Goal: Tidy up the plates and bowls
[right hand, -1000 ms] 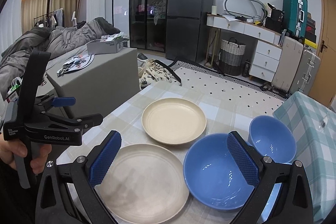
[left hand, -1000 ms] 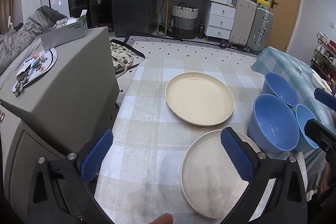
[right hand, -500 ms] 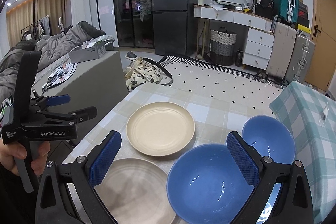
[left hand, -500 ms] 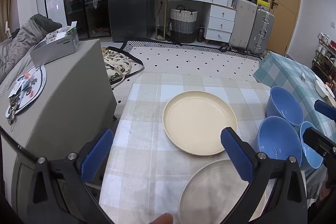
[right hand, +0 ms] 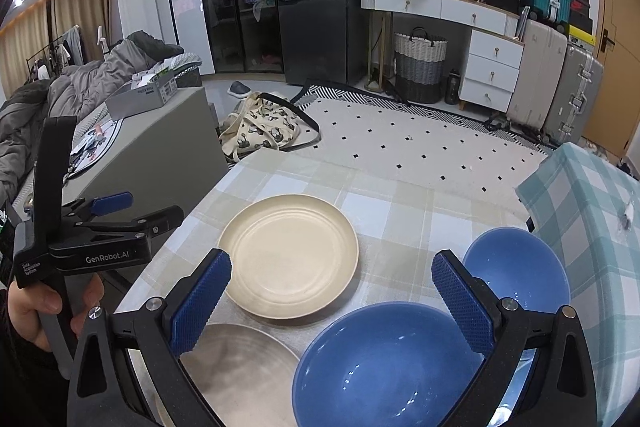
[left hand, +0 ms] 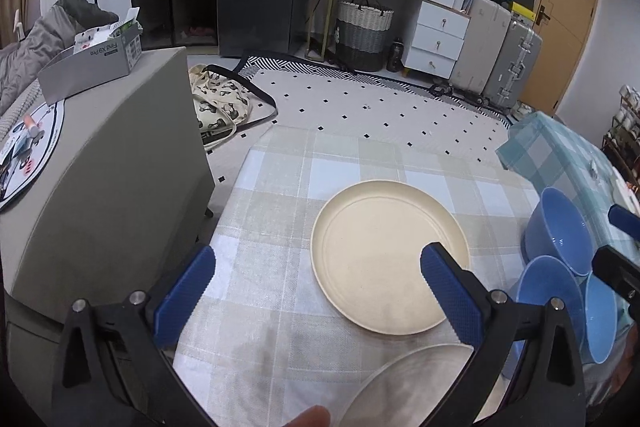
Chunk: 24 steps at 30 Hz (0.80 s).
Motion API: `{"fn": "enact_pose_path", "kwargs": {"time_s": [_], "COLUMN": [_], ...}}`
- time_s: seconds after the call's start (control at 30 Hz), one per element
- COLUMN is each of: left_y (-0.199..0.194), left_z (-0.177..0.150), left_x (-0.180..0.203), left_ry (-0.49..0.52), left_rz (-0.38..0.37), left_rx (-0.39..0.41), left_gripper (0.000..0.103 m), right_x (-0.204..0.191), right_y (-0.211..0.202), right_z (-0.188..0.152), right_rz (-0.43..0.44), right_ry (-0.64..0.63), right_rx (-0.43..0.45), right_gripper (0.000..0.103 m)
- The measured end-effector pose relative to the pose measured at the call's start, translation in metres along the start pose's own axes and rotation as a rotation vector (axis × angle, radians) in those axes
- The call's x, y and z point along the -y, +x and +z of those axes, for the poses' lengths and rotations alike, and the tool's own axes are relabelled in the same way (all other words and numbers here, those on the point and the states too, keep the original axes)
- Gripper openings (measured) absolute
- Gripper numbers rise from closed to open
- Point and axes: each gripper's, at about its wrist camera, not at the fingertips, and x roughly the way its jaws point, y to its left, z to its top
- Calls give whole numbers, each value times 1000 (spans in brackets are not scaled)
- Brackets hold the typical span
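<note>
On the checked bench (left hand: 280, 195), the cream plate (left hand: 384, 259) lies ahead of the left hand-held gripper (left hand: 316, 291), a greyer plate (right hand: 236, 367) nearer. The large blue bowl (right hand: 384, 363) sits beneath the right hand-held gripper (right hand: 332, 303). Both hover level, fingers apart, empty. A hand (right hand: 36, 307) grips the left handle.

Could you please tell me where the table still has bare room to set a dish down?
Bare cloth lies left of the cream plate, up to the table's left edge, and beyond that plate toward the far edge. The right side is crowded: three blue bowls sit close together, with the grey plate nearest.
</note>
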Motion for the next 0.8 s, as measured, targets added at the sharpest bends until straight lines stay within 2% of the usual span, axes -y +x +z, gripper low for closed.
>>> {"fn": "enact_pose_path", "kwargs": {"time_s": [0.33, 0.8], "left_y": [27, 57], "left_z": [-7, -11], "left_x": [2, -7], "left_ry": [33, -2], "left_rz": [18, 9], "left_rx": [-59, -128], "left_gripper": [103, 103], "right_x": [10, 28], "right_y": [37, 102], "right_z": [8, 8], "right_rz": [6, 14], "right_ry": [3, 55], "right_rx": [-75, -209], "right_gripper": [102, 102]}}
